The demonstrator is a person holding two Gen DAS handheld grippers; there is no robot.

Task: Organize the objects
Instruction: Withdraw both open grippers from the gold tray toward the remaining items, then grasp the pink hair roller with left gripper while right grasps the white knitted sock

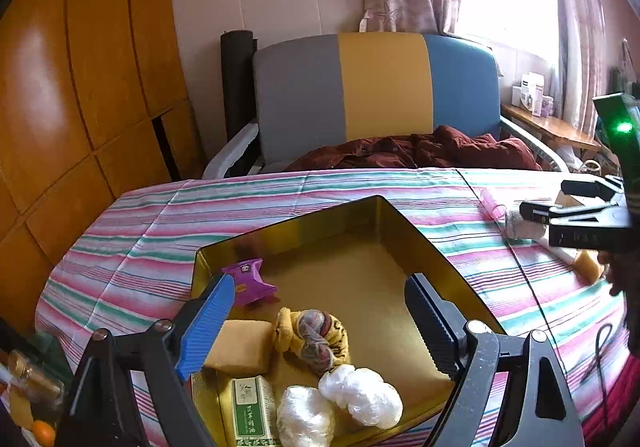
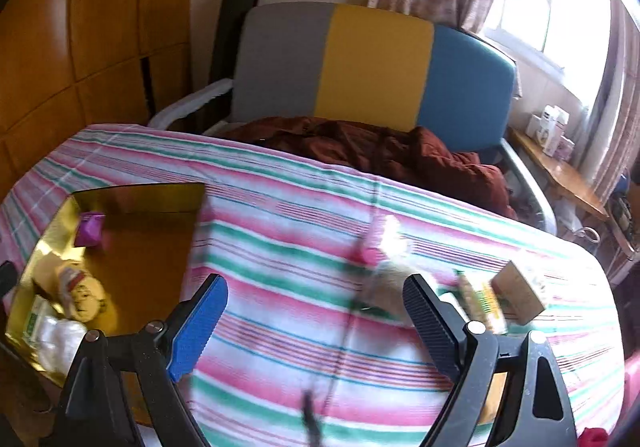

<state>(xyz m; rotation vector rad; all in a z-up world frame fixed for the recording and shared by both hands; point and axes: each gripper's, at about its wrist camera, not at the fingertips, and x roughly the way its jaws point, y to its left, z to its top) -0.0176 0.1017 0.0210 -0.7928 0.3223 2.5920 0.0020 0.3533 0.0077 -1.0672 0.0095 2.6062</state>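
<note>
A gold tray (image 1: 376,203) lies on the striped cloth. It holds a purple clip (image 1: 250,281), a yellow sponge (image 1: 240,351), a rolled yellow sock (image 1: 316,339), two white plastic wads (image 1: 360,395) and a green box (image 1: 252,411). My left gripper (image 1: 318,283) hovers open over the tray with nothing between its fingers. My right gripper (image 2: 316,281) stands open above the cloth, right of the tray (image 2: 136,193). Just beyond it, blurred, lie a pink tube (image 2: 370,253), a pale fluffy item (image 2: 390,279) and a tan box (image 2: 518,293). The left wrist view shows the right gripper (image 1: 544,199) at the far right.
A chair (image 1: 380,87) with a grey, yellow and blue back stands behind the table, a maroon garment (image 1: 420,153) on its seat. Wooden cabinets (image 1: 80,87) fill the left. A shelf with boxes (image 1: 532,95) sits under the window. A black cable (image 2: 340,359) crosses the cloth.
</note>
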